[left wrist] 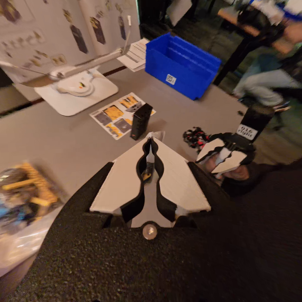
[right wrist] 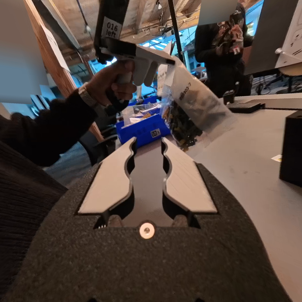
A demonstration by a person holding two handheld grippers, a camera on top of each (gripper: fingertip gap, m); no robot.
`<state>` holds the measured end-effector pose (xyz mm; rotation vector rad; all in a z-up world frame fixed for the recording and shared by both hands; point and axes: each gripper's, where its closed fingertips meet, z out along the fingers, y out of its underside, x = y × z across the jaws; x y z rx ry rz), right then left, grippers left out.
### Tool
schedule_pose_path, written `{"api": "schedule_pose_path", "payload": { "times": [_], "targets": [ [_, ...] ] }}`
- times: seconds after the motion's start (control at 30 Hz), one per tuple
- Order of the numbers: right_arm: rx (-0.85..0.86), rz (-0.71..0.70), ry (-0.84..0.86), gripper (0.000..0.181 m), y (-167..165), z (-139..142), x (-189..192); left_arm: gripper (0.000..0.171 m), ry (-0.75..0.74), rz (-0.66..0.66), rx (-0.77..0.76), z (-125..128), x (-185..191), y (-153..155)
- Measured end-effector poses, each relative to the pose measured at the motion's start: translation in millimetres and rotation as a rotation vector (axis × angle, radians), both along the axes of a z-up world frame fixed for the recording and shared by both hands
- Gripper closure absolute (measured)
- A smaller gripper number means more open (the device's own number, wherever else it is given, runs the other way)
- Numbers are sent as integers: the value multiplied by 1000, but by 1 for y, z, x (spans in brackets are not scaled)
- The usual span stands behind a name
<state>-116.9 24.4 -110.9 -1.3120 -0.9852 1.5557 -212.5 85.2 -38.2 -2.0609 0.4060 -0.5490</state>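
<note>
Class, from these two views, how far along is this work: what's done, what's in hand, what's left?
Done: the left tool is shut on the top of a clear bag of small parts, which hangs over the grey table. In hand: only that bag. Left: the right tool is open and empty.

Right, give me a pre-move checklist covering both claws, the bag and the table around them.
1. Left claw shut on the clear plastic bag: ok, pinched at its top edge.
2. Bag clear of the grey table: cannot tell; its lower end hangs low, near the surface.
3. Right claw open and holding nothing: ok.
4. Right claw apart from the bag: ok, a gap shows.
5. Black box upright, clear of both claws: ok.
6. Blue bin away from both claws: ok, at the far table edge.
</note>
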Motion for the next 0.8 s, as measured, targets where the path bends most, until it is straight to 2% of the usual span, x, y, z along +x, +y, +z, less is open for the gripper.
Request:
{"api": "schedule_pose_path", "payload": {
  "times": [0.1,0.2,0.3,0.43,0.57,0.7,0.8],
  "targets": [
    [123,-36,-37,153,-6,-6,4,171,-127,11,-56,-13,14,-2],
    [234,-46,-89,153,-17,-18,6,171,-189,20,-84,-25,25,-7],
    [307,-67,-124,153,-21,-25,8,171,-193,33,-114,-40,34,-12],
    [305,-52,-102,153,-27,-21,11,171,-190,76,-99,-49,30,-14],
    [277,-28,-97,153,-31,-24,7,171,-193,216,-94,-59,-15,-12],
    [267,-5,-121,153,-35,-31,0,171,-222,407,-135,-91,-83,-18],
    [289,-7,-138,153,-37,-34,-3,158,-320,535,-103,-106,-122,-28]
  ]
}}
